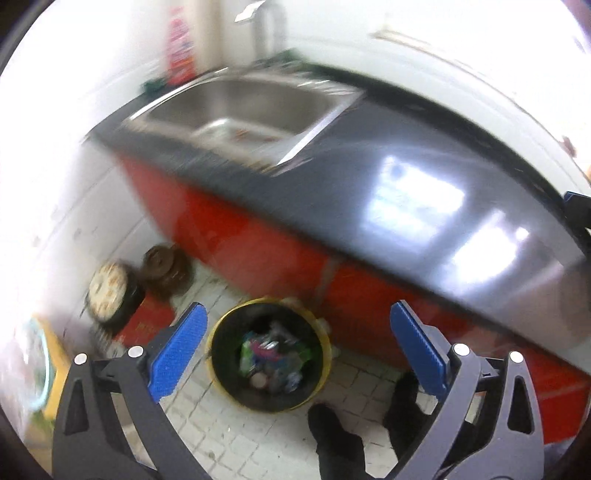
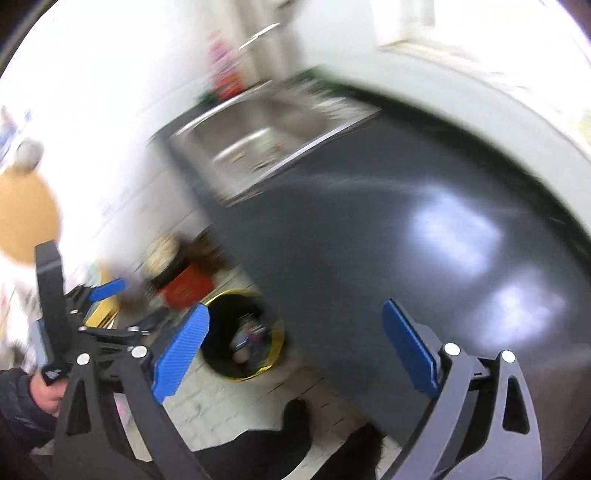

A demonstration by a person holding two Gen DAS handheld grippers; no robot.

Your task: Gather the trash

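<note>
Both views are smeared with motion blur. A round bin [image 1: 269,354], yellow-rimmed with a black liner, stands on the pale square-tiled floor [image 1: 221,435] just in front of the glossy red cabinet front [image 1: 258,243]. It holds the trash [image 1: 273,358], a crumpled mix of green, pink and silvery wrappers and a round pale lid-like piece. Above the cabinet runs a smooth, dark grey counter [image 1: 369,177] that mirrors bright window light, with a brushed-steel sink [image 1: 247,107] set into it and a curved metal tap [image 1: 269,22] behind. A blurred red and pink bottle [image 1: 181,48] stands at the sink's far left corner. On the floor to the left of the bin sit two round, rusty-looking brown discs [image 1: 166,269] and a red box [image 1: 147,321].

The left gripper [image 1: 295,350] hangs over the bin, tilted downward, its blue ribbed fingers [image 1: 181,350] spread wide with nothing between them. The right gripper [image 2: 295,347] is held over the counter's edge, its fingers [image 2: 181,350] likewise spread and holding nothing. In the right wrist view the left hand [image 2: 44,391], in a dark sleeve, grips the other tool's handle at the lower left. Black shoes [image 1: 332,435] show on the tiles below.
</note>
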